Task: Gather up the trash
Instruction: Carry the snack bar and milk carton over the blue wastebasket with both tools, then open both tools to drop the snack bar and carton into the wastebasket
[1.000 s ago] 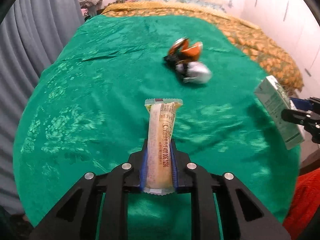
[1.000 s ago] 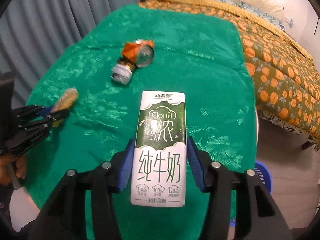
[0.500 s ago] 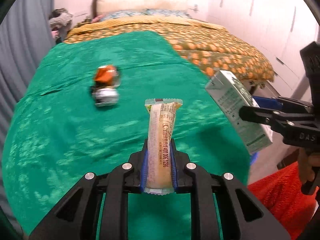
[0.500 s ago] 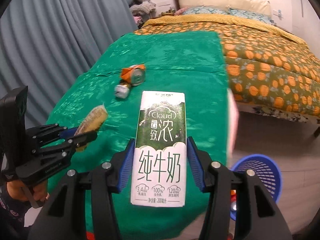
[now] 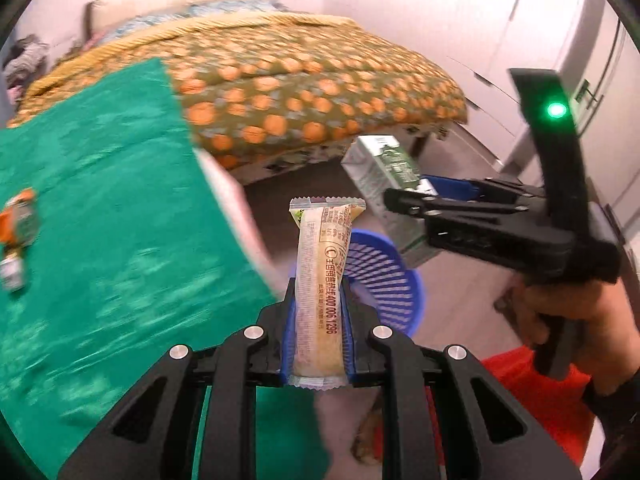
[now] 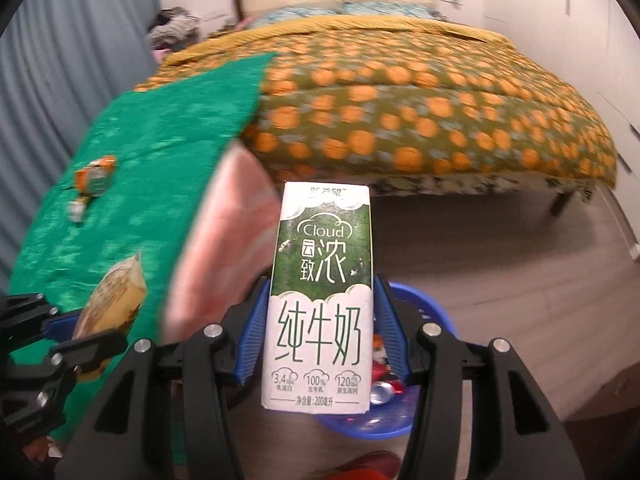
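My left gripper (image 5: 318,300) is shut on a pale yellow snack wrapper (image 5: 322,280) that stands up between its blue pads. My right gripper (image 6: 318,292) is shut on a green and white milk carton (image 6: 320,300). Both are off the edge of the green-covered table (image 5: 100,208), over a blue plastic basket (image 5: 380,276) on the floor. In the right wrist view the basket (image 6: 432,312) sits directly below the carton, with a crushed can and other trash inside. The right gripper with the carton (image 5: 384,184) shows in the left wrist view, above the basket's far rim.
Crushed orange and silver cans (image 6: 92,180) lie on the green cloth. A bed with an orange-patterned quilt (image 6: 420,104) stands behind. Grey curtains (image 6: 60,72) hang at the left. A hand (image 5: 576,320) holds the right gripper's handle; red fabric (image 5: 540,380) lies below it.
Both grippers swung right, off the table, and now hang over the blue basket on the floor. Each keeps its hold. The cans have slid to the left edge of view.
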Demonstrator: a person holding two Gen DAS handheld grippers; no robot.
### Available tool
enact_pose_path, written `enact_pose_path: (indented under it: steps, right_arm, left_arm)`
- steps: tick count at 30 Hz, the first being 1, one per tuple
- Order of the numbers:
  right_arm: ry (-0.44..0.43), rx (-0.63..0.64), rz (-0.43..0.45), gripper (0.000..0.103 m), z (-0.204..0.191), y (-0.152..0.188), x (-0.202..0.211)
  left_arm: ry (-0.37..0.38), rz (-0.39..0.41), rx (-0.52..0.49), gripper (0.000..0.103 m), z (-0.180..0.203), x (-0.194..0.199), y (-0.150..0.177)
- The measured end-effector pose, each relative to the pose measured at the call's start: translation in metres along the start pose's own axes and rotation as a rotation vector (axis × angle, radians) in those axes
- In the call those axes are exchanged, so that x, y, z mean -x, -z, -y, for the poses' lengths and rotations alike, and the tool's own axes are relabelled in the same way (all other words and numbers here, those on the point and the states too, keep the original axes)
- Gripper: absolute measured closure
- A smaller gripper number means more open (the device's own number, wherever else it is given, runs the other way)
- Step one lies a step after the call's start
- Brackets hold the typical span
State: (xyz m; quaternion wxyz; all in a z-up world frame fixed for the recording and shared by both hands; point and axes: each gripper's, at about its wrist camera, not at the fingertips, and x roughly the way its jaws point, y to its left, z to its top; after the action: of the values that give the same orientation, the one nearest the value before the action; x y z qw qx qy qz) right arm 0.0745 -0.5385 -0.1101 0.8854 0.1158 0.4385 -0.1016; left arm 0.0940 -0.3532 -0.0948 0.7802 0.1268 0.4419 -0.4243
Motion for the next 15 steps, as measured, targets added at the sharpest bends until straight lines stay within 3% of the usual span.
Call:
enact_pose_path:
  steps: [5,12,13,14,15]
  right_arm:
    - [0.042,-0.085,-0.039,0.053,0.050,0.015,-0.034]
    - [0.012,-0.156,-0.068,0.051,0.086,0.021,-0.054]
    - [0.000,-0.170,-0.072,0.047,0.091,0.022,-0.057]
    - [-0.022,-0.198,-0.084,0.027,0.095,0.022,-0.062]
    - [-0.035,-0.226,-0.086,0.022,0.099,0.022,-0.064]
  left_arm:
    - [0.035,-0.063,0.008,0.085,0.021,-0.056,-0.012]
    - [0.054,-0.106,0.019,0.084,0.033,-0.120,-0.023]
    - [0.056,-0.102,0.016,0.079,0.035,-0.128,-0.024]
    - [0.049,-0.100,0.015,0.072,0.035,-0.134,-0.025]
    - [0.043,-0.103,0.019,0.052,0.035,-0.140,-0.025]
